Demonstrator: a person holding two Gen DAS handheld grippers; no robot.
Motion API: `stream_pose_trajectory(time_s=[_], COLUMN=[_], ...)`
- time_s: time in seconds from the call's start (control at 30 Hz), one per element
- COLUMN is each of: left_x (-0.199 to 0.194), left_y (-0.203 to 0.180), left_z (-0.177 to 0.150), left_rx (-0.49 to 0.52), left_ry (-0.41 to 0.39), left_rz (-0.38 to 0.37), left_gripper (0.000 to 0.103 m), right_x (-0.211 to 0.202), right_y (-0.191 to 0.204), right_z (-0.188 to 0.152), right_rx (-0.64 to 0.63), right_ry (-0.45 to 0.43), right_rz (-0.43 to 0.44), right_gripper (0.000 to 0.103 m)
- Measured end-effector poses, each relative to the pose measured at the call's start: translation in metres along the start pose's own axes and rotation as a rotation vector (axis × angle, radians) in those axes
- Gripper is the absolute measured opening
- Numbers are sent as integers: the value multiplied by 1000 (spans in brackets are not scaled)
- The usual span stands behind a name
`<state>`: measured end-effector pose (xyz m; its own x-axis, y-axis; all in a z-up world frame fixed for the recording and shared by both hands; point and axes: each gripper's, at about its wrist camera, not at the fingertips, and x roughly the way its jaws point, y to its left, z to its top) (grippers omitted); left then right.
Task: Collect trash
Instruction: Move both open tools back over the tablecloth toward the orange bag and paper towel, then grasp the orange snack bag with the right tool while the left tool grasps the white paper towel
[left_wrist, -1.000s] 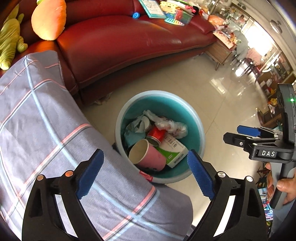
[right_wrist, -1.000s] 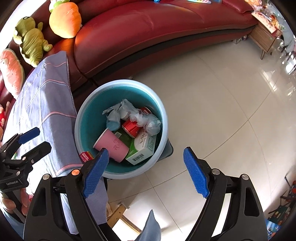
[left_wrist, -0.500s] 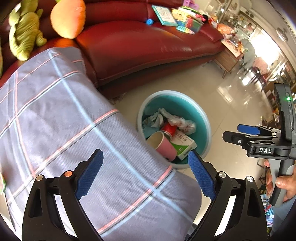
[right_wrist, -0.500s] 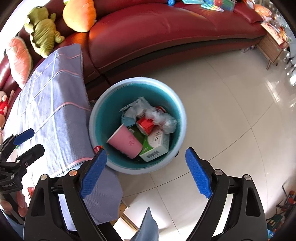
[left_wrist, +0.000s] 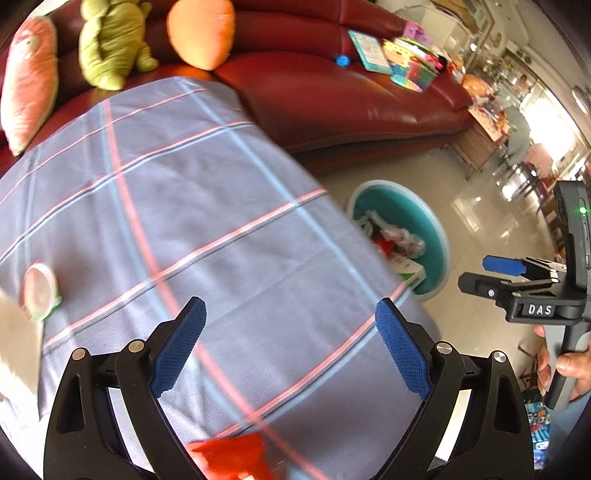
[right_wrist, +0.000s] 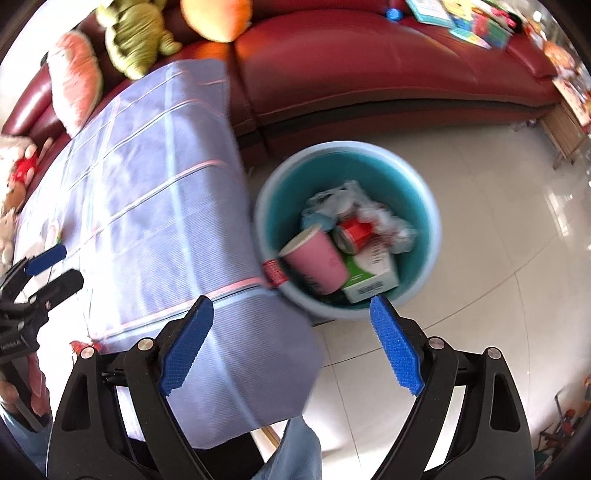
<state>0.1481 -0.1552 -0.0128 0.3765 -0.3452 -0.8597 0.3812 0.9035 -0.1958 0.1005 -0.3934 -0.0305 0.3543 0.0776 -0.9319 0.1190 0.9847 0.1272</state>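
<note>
Both my grippers are empty and spread wide: the left gripper (left_wrist: 290, 347) has its blue pads far apart over the checked cloth (left_wrist: 192, 229) with nothing between them, and the right gripper (right_wrist: 291, 343) stands just as wide, one pad above the cloth's hanging corner and the other above the near rim of the teal bin (right_wrist: 430, 258). Nearest to my left fingers, right under the wrist and below the pads, lies a crumpled red wrapper (left_wrist: 236, 456) on the cloth; it is blurred, but I judge it to be trash still to be picked up. To take it well I should bring the left pads down and back toward myself until the wrapper sits squarely between them, then close on the crumple itself and not pinch the cloth with it. Farther out to the left of those fingers is a small round pinkish thing (left_wrist: 38, 291) with a green edge; I cannot tell what it is. Beyond my right fingers, just past the table edge, the bin on the floor already holds a pink paper cup (right_wrist: 317, 258), a red can (right_wrist: 352, 232), a green-and-white carton (right_wrist: 369, 275) and crumpled plastic (right_wrist: 384, 218). Whatever I grasp should be carried clear of the cloth's edge and released only when it is over the bin's mouth. Farthest off, the red sofa (left_wrist: 332, 99) carries plush toys, which I would leave alone.
</note>
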Motion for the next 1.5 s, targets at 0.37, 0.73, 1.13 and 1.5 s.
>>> stream_pose_trajectory(time_s=[0.37, 0.73, 1.13, 1.5], left_x=[-54, -87, -105, -115], left_y=[88, 153, 233, 283], left_z=[-49, -104, -156, -172], left_rx=[-129, -246, -439, -578], left_ry=[-66, -100, -119, -148], left_rz=[65, 84, 100, 137], left_gripper=[93, 94, 95, 95], right_x=[-1, 14, 59, 57], right_y=[122, 229, 269, 276], right_z=[-30, -71, -96, -116], right_rx=[-249, -416, -366, -356], right_ry=[48, 164, 268, 237], right_rz=[59, 151, 72, 141], right_gripper=[83, 83, 83, 28])
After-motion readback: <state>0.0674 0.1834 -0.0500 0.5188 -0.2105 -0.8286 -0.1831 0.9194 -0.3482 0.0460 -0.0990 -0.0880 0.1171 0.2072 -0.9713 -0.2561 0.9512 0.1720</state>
